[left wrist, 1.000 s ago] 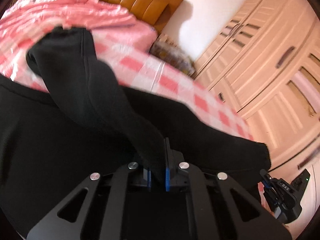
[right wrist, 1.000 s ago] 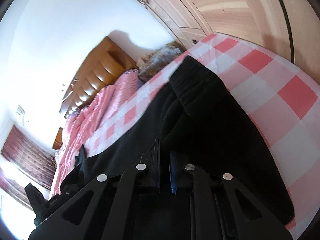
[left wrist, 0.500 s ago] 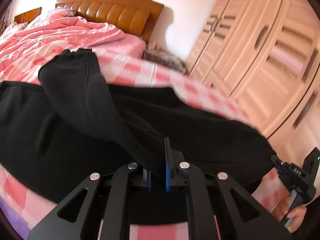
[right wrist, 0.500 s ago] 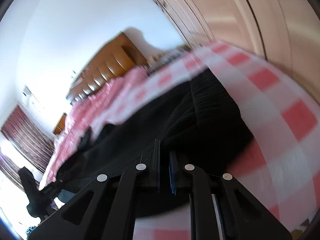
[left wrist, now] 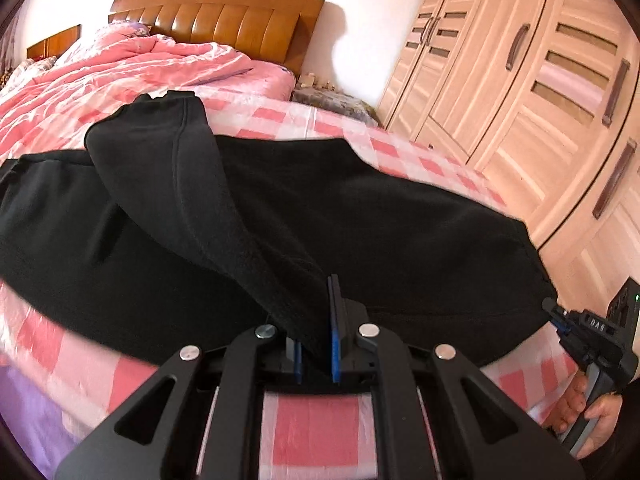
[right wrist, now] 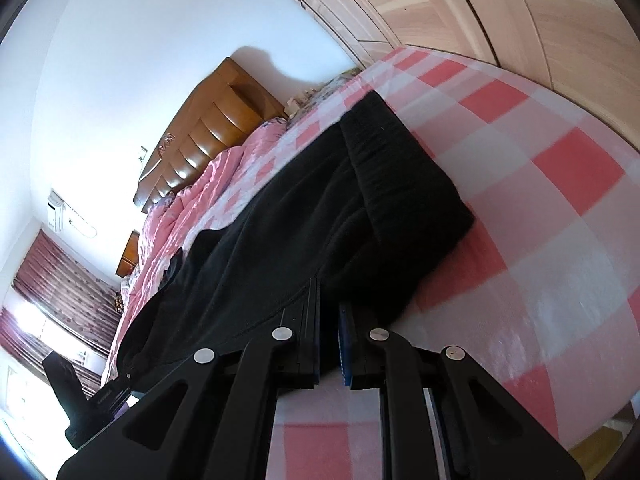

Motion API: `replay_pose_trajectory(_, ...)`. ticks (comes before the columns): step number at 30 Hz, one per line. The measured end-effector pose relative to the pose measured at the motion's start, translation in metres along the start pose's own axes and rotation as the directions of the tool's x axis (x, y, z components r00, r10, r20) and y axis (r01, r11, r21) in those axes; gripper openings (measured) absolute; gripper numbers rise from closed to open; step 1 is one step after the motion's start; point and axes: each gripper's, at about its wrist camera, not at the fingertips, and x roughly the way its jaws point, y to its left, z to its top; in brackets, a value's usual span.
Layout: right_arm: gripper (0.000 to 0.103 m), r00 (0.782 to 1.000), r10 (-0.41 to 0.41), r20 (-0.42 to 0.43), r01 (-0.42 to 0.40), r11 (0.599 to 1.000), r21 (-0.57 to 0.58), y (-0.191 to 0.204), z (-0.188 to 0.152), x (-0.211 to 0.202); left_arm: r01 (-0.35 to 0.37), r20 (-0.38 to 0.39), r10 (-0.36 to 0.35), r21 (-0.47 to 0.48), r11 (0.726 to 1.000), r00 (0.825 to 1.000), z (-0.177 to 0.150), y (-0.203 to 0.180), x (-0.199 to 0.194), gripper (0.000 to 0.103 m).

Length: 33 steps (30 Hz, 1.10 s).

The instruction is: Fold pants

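Black pants [left wrist: 360, 232] lie across a pink-and-white checked bed sheet [left wrist: 316, 436]. My left gripper [left wrist: 316, 320] is shut on a raised fold of the pants cloth that runs up and away to the left. In the right wrist view the pants [right wrist: 328, 216] stretch away along the bed, ribbed waistband at the far end. My right gripper [right wrist: 330, 312] is shut on the near edge of the pants. The right gripper [left wrist: 560, 316] also shows at the right edge of the left wrist view, pinching the pants' corner, with a hand [left wrist: 580, 412] on its handle.
A crumpled pink quilt [left wrist: 120, 68] and a wooden headboard [left wrist: 224, 16] are at the bed's far end. A pale wooden wardrobe [left wrist: 540, 80] stands along the right. A small cluttered bedside stand [left wrist: 332, 98] sits between them. The other gripper's dark body [right wrist: 80, 400] shows low left.
Both grippers, still shut on the pants, have pulled back toward the bed's near edge, dragging the pants along. Bare checked sheet now shows under both grippers.
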Motion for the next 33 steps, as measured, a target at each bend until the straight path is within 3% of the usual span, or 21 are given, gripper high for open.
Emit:
replay_pose_trajectory(6,0.014,0.999,-0.005,-0.038,0.007,0.999,0.036,-0.01,-0.005,0.018,-0.037,-0.078,0.038,0.008,0.999,0.996,-0.021,0.006,0.023,0.01)
replay_pose_trajectory(14,0.015,0.998,-0.016,-0.064,0.016,1.0,-0.002,-0.007,-0.002,0.017,-0.039,-0.069,0.04,0.015,0.999,0.997,-0.023,0.011,0.028,0.014)
replay_pose_trajectory(20,0.016,0.995,-0.07,-0.076,0.066,0.996,-0.066,0.004,-0.001,0.02,-0.074,-0.064,0.078,0.057,0.996,0.995,-0.019,0.005,0.031,0.016)
replay_pose_trajectory(21,0.017,0.994,-0.073,-0.081,0.067,0.995,-0.069,0.004,-0.002,0.019,-0.078,-0.076,0.082,0.063,0.995,0.994,-0.02,0.004,0.033,0.018)
replay_pose_trajectory(23,0.021,0.992,-0.059,-0.108,0.054,0.997,-0.049,0.001,-0.003,0.016,-0.088,-0.063,0.092,0.058,0.994,0.994,-0.022,0.01,0.031,0.035)
replay_pose_trajectory(24,0.026,0.991,-0.048,-0.121,0.044,0.998,-0.039,-0.001,-0.003,0.013,-0.091,-0.062,0.095,0.055,0.994,0.994,-0.023,0.013,0.03,0.057)
replay_pose_trajectory(25,0.041,0.991,-0.044,-0.128,0.039,0.999,-0.038,-0.001,-0.003,0.01,-0.085,-0.052,0.088,0.047,0.995,0.995,-0.022,0.018,0.025,0.083)
replay_pose_trajectory(26,0.057,0.989,-0.056,-0.134,0.05,0.998,-0.046,0.0,-0.004,0.005,-0.11,-0.023,0.111,0.04,0.993,0.994,-0.021,0.022,0.017,0.09)
replay_pose_trajectory(27,0.089,0.988,-0.076,-0.132,0.069,0.996,-0.056,0.001,-0.005,0.001,-0.137,0.019,0.137,0.037,0.99,0.99,-0.02,0.027,0.007,0.092)
replay_pose_trajectory(28,0.098,0.992,-0.076,-0.104,0.069,0.995,-0.072,0.004,-0.006,-0.006,-0.159,0.043,0.157,0.037,0.987,0.987,-0.018,0.03,-0.001,0.093)
replay_pose_trajectory(31,0.098,0.997,-0.081,-0.005,0.079,0.981,-0.179,0.024,-0.009,-0.028,-0.262,0.121,0.255,0.04,0.964,0.959,-0.011,0.038,-0.025,0.097)
replay_pose_trajectory(33,0.098,0.994,-0.097,0.044,0.106,0.947,-0.302,0.05,-0.007,-0.032,-0.265,0.161,0.251,0.07,0.962,0.954,-0.001,0.032,-0.034,0.098)
